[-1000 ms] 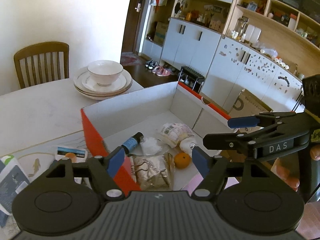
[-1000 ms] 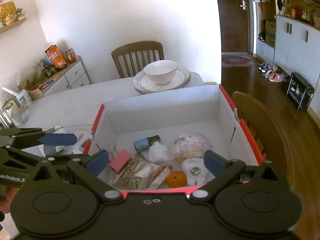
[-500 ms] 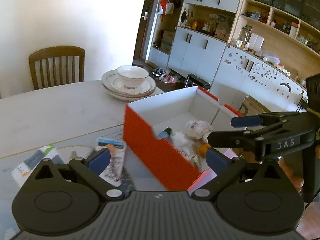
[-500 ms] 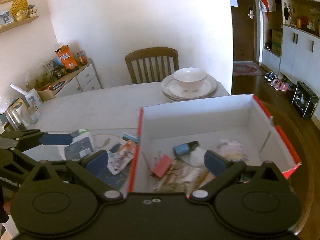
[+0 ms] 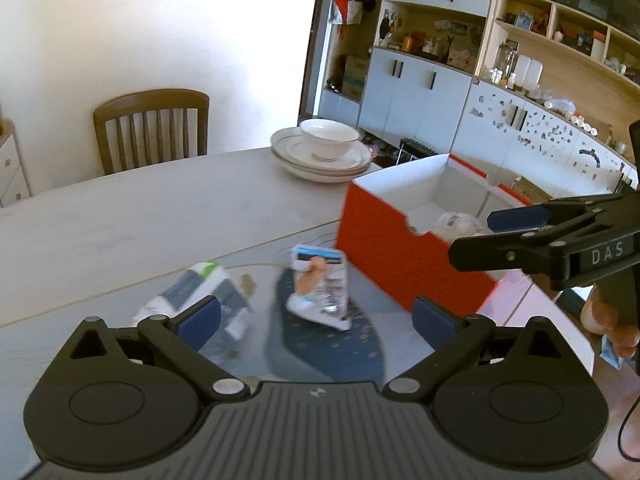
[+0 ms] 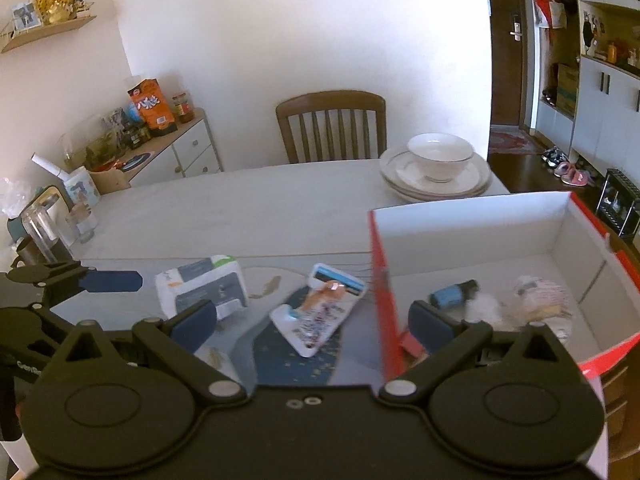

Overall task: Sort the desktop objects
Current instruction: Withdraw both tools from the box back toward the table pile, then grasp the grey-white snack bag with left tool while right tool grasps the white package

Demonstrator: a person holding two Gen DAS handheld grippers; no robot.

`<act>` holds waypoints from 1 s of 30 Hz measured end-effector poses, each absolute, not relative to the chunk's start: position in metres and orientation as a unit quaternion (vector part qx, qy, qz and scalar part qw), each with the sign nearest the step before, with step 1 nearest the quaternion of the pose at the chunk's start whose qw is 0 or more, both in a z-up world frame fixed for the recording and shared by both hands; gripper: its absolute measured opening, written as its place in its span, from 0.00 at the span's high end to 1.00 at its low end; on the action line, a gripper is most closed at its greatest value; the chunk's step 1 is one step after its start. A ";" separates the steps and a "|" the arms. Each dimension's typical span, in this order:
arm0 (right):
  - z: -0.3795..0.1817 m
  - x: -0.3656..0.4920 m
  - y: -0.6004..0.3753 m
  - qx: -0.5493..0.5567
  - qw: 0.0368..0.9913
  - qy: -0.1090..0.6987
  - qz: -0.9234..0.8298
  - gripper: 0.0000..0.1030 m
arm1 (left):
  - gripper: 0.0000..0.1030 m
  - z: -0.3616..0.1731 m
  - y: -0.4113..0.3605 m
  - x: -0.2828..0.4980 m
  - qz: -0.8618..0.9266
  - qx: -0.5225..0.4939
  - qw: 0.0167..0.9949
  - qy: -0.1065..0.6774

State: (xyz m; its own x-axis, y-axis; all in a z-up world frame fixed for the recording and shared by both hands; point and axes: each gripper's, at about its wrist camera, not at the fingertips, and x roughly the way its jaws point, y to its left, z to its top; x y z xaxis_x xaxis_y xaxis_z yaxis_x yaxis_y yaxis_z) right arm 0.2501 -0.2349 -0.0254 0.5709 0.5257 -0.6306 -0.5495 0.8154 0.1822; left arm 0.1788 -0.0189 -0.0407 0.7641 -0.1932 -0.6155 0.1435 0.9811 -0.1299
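A red box with a white inside (image 5: 400, 248) (image 6: 472, 224) stands on the table at the right. It holds a small blue bottle (image 6: 452, 294), a white wad (image 6: 484, 308) and a wrapped round packet (image 6: 540, 300). On the table left of the box lie a white snack pouch (image 5: 320, 286) (image 6: 320, 312) and a white tissue pack (image 5: 200, 296) (image 6: 204, 286). My left gripper (image 5: 316, 318) is open and empty above the pouch. My right gripper (image 6: 312, 322) is open and empty over the pouch and the box's left wall; it also shows in the left wrist view (image 5: 496, 236).
Stacked plates with a white bowl (image 5: 324, 148) (image 6: 436, 168) stand behind the box. A wooden chair (image 6: 332, 124) stands at the table's far side. Glasses and a mug (image 6: 60, 216) stand at the table's left end. A dark blue mat (image 6: 296, 356) lies under the pouch.
Both grippers have swung left, from over the box to over the pouch and tissue pack on the table. Both stay open and empty.
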 end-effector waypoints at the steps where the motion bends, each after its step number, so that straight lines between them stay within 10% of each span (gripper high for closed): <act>1: -0.026 0.249 -0.229 -0.019 0.886 0.350 0.303 0.01 | 0.01 -0.042 -0.013 0.178 -0.090 -0.032 0.939 0.331; 30: -0.123 0.307 -0.126 -0.016 0.909 0.402 0.111 0.01 | 0.01 -0.109 0.069 0.231 -0.128 0.014 0.920 0.370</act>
